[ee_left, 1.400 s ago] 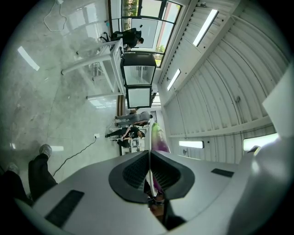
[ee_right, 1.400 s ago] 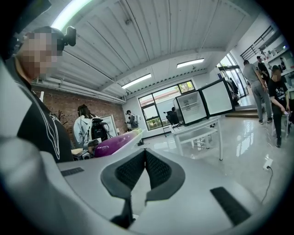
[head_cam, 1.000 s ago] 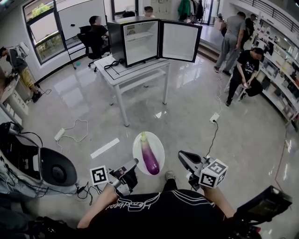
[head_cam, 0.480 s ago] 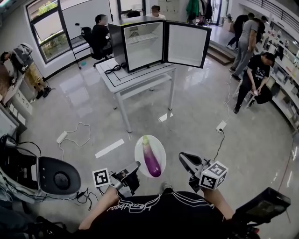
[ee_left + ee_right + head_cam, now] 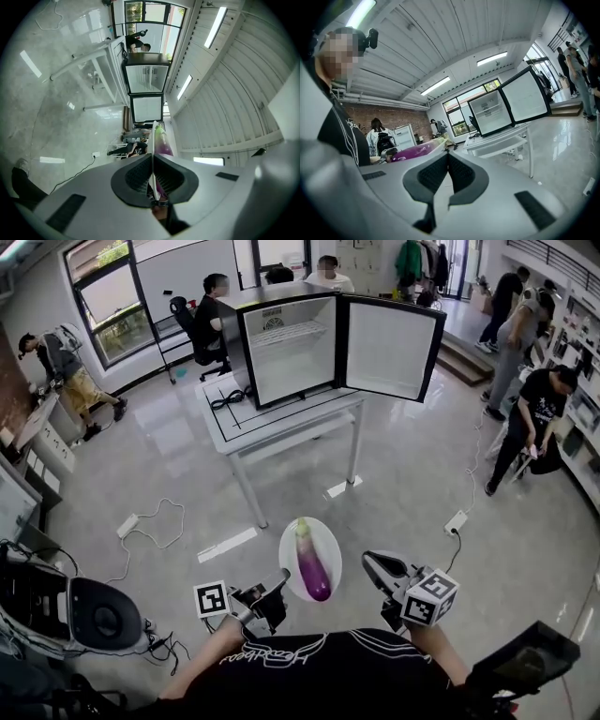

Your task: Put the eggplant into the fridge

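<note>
Fridge (image 5: 291,348) and its bench (image 5: 281,423) show bigger and nearer in the head view than a second ago, so the person is walking toward them. Carry phase, roughly midway, judging by the floor still left to cross.

The eggplant (image 5: 311,563) lies on a white plate (image 5: 292,549), well short of the fridge and lined up roughly with its front. Its spot between the two grippers is unchanged. The left tongs (image 5: 152,180) pinch the plate's rim edge-on. The right tongs (image 5: 446,157) are pressed together on nothing, just beside the plate and apart from it.

The fridge door (image 5: 392,348) stands wide open and the shelves look bare, so there's no opening step needed.

Writing: the shirt (image 5: 272,650) has a script print, upside down and unreadable. The sticker (image 5: 273,322) inside the fridge is too small to read. The marker cubes (image 5: 429,596) carry square codes only.
</note>
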The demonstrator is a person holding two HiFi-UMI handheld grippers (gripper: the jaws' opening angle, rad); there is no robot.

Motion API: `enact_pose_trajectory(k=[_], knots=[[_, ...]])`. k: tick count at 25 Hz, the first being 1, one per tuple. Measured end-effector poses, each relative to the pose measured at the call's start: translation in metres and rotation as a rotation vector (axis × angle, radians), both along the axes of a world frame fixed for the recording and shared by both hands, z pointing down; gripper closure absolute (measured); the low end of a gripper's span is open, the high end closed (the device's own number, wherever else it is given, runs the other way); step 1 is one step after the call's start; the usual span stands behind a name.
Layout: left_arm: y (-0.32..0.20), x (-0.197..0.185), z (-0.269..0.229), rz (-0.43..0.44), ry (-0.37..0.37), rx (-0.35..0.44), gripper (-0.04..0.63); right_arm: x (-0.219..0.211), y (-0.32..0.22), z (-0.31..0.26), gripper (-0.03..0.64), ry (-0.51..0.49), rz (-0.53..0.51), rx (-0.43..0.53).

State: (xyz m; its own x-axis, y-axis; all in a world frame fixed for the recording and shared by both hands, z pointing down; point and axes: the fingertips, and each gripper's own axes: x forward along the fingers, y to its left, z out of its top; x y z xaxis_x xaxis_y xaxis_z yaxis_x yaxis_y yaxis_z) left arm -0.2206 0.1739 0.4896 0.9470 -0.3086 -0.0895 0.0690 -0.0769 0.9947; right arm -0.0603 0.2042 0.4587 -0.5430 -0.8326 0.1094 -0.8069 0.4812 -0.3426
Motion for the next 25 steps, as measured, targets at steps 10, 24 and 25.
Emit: enact_pose_trajectory(k=[10, 24, 25], knots=[[-0.046, 0.087, 0.008, -0.02, -0.004, 0.005, 0.577, 0.086, -0.048, 0.015, 0.611, 0.004, -0.007, -0.018], [-0.09, 0.129, 0.016, -0.032, -0.034, -0.045, 0.577, 0.158, -0.064, 0.031, 0.611, -0.047, 0.093, -0.047], [-0.097, 0.135, 0.016, -0.023, -0.032, -0.04, 0.577, 0.164, -0.067, 0.034, 0.611, -0.047, 0.105, -0.049]])
